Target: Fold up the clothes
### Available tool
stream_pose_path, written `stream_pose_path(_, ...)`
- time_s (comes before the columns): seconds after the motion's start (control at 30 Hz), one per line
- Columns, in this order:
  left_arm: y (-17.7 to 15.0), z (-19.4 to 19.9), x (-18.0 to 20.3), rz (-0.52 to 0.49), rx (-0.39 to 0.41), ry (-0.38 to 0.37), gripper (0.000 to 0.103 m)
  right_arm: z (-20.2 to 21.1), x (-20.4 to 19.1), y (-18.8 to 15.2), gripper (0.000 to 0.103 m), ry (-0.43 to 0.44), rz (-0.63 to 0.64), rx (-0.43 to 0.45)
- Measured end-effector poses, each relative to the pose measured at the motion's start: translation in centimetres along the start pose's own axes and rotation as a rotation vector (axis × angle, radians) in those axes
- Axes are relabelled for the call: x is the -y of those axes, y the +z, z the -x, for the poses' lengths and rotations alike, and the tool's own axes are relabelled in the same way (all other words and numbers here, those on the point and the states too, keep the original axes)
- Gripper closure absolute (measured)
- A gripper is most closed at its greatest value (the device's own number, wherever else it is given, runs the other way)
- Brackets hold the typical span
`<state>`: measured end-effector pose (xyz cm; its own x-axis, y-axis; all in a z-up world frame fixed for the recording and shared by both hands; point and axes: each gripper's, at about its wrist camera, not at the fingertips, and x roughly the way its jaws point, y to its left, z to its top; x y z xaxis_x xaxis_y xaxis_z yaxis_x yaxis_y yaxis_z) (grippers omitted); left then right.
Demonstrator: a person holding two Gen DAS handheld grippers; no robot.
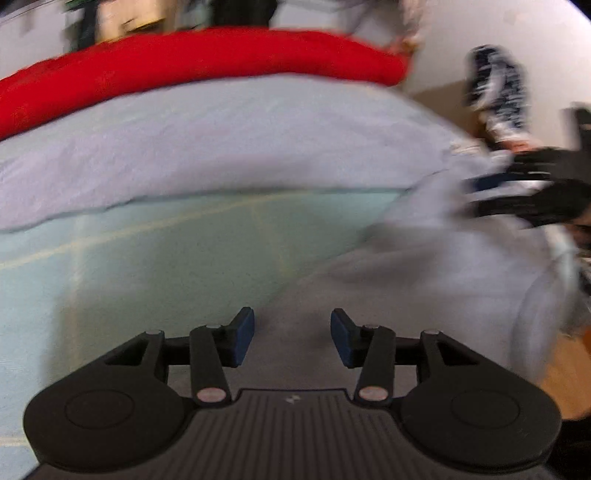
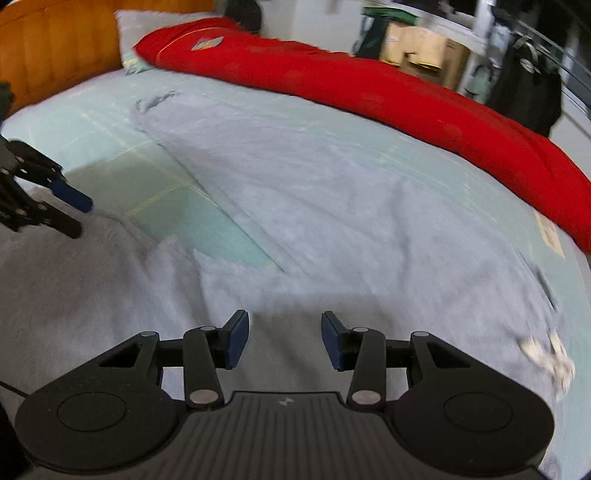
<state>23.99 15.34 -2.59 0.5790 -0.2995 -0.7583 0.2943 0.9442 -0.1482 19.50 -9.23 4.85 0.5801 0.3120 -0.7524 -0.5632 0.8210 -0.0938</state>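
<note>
A pale grey garment [image 2: 314,192] lies spread over a bed with a light green sheet [image 2: 207,221]. One long part of it runs toward the headboard, and white cords [image 2: 550,354] lie at its right edge. In the right wrist view my right gripper [image 2: 284,341] hovers open over the near part of the cloth, with nothing between its blue pads. My left gripper [image 1: 291,339] is open too, empty, above the garment's edge [image 1: 424,280] beside bare sheet [image 1: 166,266]. Each gripper shows in the other's view: the left gripper [image 2: 79,216] at far left, the right gripper [image 1: 476,195] at far right.
A red blanket [image 2: 369,85] runs along the far side of the bed. A wooden headboard [image 2: 55,48] and a pillow [image 2: 147,26] stand at one end. Cardboard boxes [image 2: 417,48] and dark hanging things sit beyond. Wooden floor [image 1: 565,369] shows past the bed's corner, below a blurred patterned sleeve [image 1: 498,92].
</note>
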Motion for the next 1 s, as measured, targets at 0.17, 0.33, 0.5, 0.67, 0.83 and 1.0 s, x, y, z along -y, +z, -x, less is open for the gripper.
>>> stream_pose_path(0.17,0.8,0.5,-1.3,0.133,-0.014,0.141,0.058,2.6,1.6,-3.2,0.055,-0.020,-0.064,0.052)
stream_pose_path(0.33,0.4,3.7,2.3,0.185,0.017,0.177,0.053,4.2,3.7,-5.6,0.054,0.027,-0.116,0.133)
stream_pose_path(0.5,-1.7,5.9,6.6,0.319,0.046,0.271,0.051,5.1,5.5,-6.6,0.053,0.118,-0.102,0.212)
stream_pose_path(0.67,-3.5,8.0,9.1,0.461,0.091,0.313,0.047,5.0,6.9,-6.4,0.051,0.237,-0.098,0.233)
stream_pose_path(0.83,-6.4,6.9,10.7,0.569,0.064,0.306,0.044,4.0,7.4,-5.2,0.047,0.328,-0.064,0.184)
stream_pose_path(1.0,-9.1,6.7,10.5,0.673,0.061,0.366,0.043,1.2,6.9,-4.2,0.045,0.405,-0.067,0.081)
